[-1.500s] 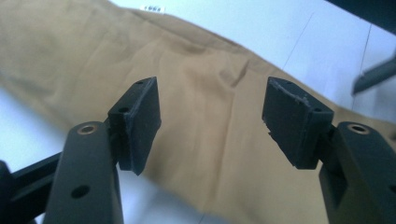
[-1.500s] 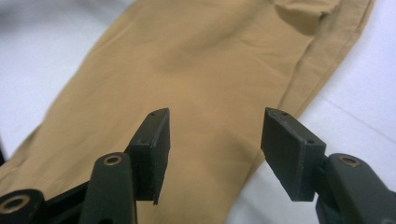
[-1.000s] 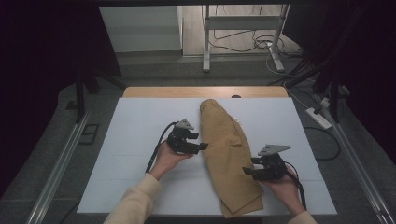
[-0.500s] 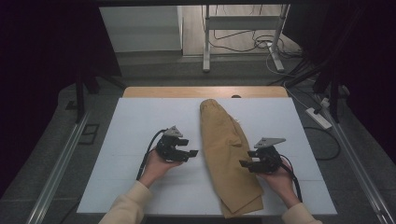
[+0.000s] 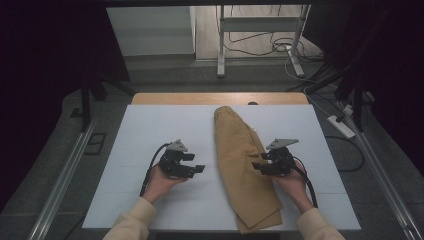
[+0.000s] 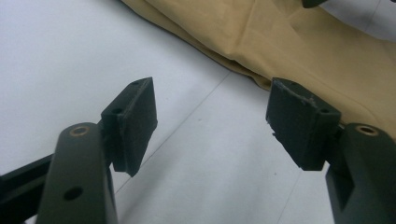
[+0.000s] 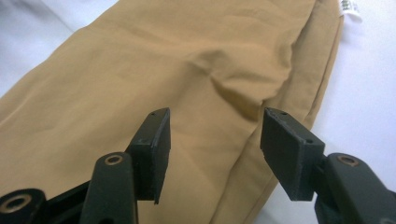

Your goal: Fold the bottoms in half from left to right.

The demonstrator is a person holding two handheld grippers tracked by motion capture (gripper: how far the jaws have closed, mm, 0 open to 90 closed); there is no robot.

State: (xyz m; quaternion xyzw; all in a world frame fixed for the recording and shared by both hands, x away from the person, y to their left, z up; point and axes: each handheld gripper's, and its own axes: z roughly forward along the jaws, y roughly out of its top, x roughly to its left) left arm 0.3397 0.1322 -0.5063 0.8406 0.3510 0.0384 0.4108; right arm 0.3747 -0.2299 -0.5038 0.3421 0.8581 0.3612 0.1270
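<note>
White tabletop, wooden far edge, grey floor, cables beyond.

This looks like a lab or recording studio. A white work board lies on a wooden table, dark curtains hang left and right, and loose cables and a power strip lie on the far floor.

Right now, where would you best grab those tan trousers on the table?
Probably the trousers' long right edge, coming in low from the right with the right gripper. The folded layers stack there into a thick lip beside bare table, so open jaws can straddle it.
</note>
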